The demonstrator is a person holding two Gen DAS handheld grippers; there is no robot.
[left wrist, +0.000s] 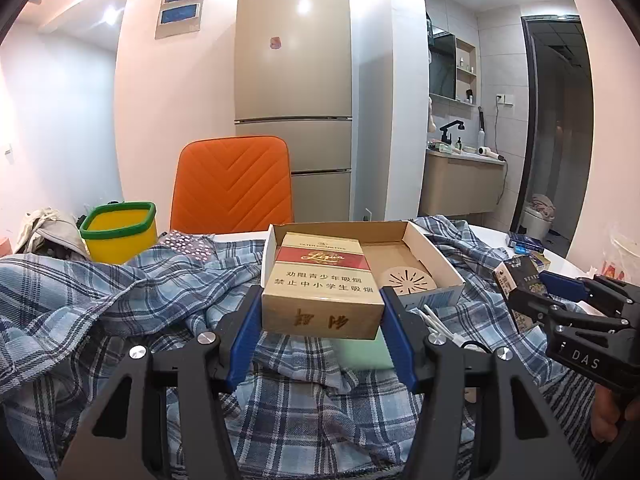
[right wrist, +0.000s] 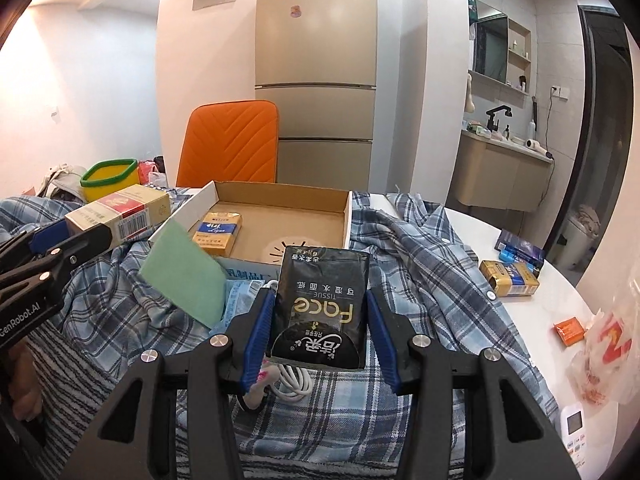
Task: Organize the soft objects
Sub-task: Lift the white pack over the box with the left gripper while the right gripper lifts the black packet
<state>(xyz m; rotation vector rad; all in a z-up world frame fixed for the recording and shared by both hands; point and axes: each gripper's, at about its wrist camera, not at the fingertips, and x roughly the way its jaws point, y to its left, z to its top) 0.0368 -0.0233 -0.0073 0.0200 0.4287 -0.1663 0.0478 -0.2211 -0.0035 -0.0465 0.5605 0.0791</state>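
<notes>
In the left wrist view my left gripper is shut on a gold and red cigarette carton, held above a blue plaid shirt spread over the table. The right wrist view has my right gripper shut on a black pack of face tissues, also above the plaid shirt. An open cardboard tray lies just beyond both grippers, with a small yellow and blue pack inside. A green cloth leans by the tray's near corner. A white cable lies under the tissue pack.
A yellow bin with a green rim stands at the far left, an orange chair behind the table. To the right on the white tabletop lie a cigarette pack, blue boxes, a small orange box and a plastic bag.
</notes>
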